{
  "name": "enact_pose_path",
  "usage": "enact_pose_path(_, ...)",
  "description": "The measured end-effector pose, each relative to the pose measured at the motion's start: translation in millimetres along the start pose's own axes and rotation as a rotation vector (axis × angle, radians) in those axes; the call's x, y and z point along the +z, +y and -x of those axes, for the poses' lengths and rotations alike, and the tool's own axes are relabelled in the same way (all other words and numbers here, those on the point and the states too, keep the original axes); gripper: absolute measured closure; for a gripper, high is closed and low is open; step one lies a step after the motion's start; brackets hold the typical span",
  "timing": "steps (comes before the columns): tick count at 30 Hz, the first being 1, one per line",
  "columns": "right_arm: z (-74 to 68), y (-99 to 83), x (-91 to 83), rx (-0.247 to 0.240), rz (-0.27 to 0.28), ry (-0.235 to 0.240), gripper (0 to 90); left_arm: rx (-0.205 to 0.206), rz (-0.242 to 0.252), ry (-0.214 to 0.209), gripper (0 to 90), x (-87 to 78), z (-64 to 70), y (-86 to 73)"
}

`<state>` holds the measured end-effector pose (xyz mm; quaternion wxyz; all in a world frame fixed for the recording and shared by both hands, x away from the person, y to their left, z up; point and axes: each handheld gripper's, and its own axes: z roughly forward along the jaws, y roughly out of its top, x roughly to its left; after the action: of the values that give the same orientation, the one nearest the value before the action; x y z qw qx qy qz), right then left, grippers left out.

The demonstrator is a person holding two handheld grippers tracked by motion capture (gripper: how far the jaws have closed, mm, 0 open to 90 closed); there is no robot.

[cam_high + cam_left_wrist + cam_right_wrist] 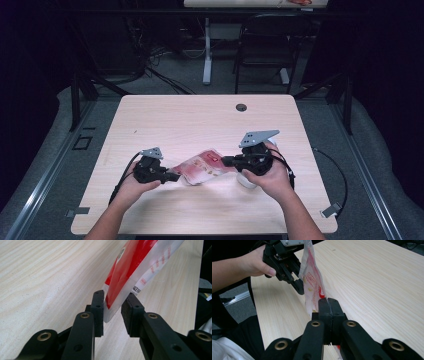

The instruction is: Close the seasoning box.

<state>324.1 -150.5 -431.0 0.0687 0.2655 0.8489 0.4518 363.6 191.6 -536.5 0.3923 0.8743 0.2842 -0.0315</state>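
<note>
Left gripper (112,310) sitting with jaws apart around corner of red-and-white packet (202,167), not yet pinching. Packet hanging just above table (200,120) mid-front, right gripper (328,305) clamping its other end; risking sag, twist or tear if pulling one-sided.

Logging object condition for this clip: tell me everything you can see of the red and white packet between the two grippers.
The packet is a flat pouch of glossy plastic film, red with white margins, small red print and a barcode near one corner. It is held up off the wooden table, stretched between the grippers. The right gripper has its jaws shut on one edge. The left gripper has its jaws open with the packet's corner in the gap, close against one pad.
</note>
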Motion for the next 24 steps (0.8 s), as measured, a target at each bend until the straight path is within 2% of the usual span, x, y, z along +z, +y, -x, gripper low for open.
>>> enact_pose_path(7, -0.3, -0.9, 0.7, 0.001, -0.003, 0.002, 90.0, -0.005, 0.006, 0.001, 72.5, 2.5, -0.6, -1.9)
enact_pose_path(12, -2.0, 2.2, 1.8, -0.011, -0.009, 0.005, 90.0, -0.012, 0.005, 0.018, 68.0, 1.8, -1.3, -2.3)
enact_pose_path(14, -2.7, 3.9, 2.4, -0.016, -0.014, 0.006, 90.0, -0.012, 0.007, 0.015, 65.7, 0.6, -2.4, -2.6)
enact_pose_path(16, -3.2, 5.3, 2.7, -0.020, -0.016, 0.004, 90.0, -0.011, 0.008, 0.037, 64.7, -1.5, -2.1, -2.8)
enact_pose_path(24, -4.8, 8.7, 6.2, -0.028, -0.019, 0.007, 90.0, -0.017, 0.026, 0.048, 63.4, -8.6, -4.4, -3.8)
